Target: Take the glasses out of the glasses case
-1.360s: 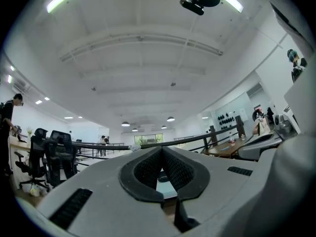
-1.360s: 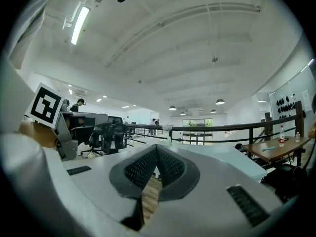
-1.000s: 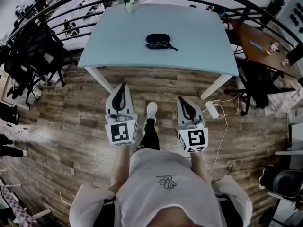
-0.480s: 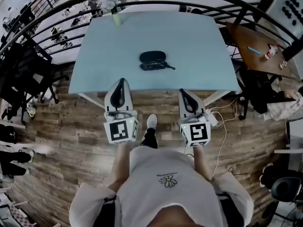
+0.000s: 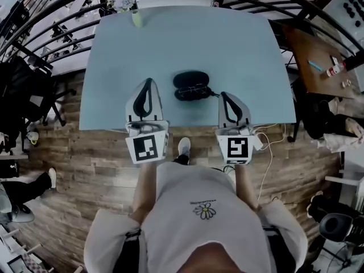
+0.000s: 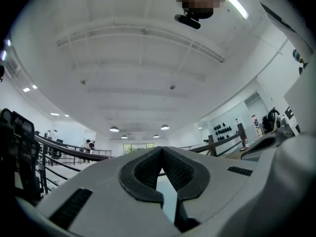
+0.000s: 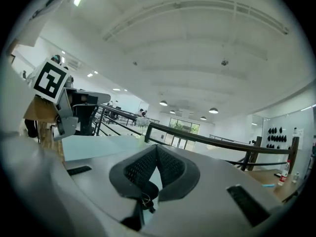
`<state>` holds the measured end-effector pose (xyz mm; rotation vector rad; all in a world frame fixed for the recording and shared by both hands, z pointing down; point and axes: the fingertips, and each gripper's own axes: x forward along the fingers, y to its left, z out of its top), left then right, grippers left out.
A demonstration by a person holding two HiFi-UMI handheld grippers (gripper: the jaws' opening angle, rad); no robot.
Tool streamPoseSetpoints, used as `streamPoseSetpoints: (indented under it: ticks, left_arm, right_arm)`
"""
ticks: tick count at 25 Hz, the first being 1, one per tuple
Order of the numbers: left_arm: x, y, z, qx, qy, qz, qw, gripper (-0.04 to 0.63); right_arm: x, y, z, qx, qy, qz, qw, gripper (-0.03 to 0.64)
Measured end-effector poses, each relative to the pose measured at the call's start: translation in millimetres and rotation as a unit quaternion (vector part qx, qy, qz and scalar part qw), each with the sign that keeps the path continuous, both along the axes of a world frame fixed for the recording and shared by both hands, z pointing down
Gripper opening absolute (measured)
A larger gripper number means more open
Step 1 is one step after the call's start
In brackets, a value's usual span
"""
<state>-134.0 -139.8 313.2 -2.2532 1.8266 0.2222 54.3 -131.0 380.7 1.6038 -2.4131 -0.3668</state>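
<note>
In the head view, the black glasses case (image 5: 191,79) lay on the light-blue table (image 5: 114,67), its long axis running left to right, with the glasses (image 5: 194,91) along its near edge, between the left gripper (image 5: 148,83) and the right gripper (image 5: 226,95). In the left gripper view its pads (image 6: 148,171) met, clenched on nothing; in the right gripper view the pads (image 7: 139,169) were likewise pressed together, empty.

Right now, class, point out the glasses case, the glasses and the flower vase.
glasses case (image 5: 190,79), head view, its dark top.
glasses (image 5: 196,91), head view, middle of the frame.
flower vase (image 5: 137,19), head view, its pale green body.
</note>
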Motion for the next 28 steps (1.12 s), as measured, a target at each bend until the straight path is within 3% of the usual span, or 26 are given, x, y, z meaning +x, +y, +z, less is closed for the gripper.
streamPoseSetpoints:
  ticks: [5, 9, 20, 28]
  left_arm:
    - [-8.2, -41.2, 15.8, -0.016, -0.012, 0.004, 0.9998, 0.017]
    - [-8.9, -58.1, 22.2, -0.022, 0.000, 0.007, 0.9997, 0.015]
    - [-0.4, -89.5, 33.0, -0.036, -0.012, -0.004, 0.9993, 0.017]
    - [11.6, -113.3, 28.5, -0.036, -0.023, -0.011, 0.9990, 0.017]
  right_arm:
    - [-18.1, -35.0, 6.7, -0.015, 0.009, -0.012, 1.000, 0.008]
    - [-27.9, -46.8, 13.0, -0.019, 0.017, -0.027, 0.999, 0.008]
    - [-24.9, -84.0, 21.6, -0.033, -0.038, -0.037, 0.998, 0.008]
    - [-17.4, -107.5, 23.3, -0.038, -0.037, -0.053, 0.997, 0.008]
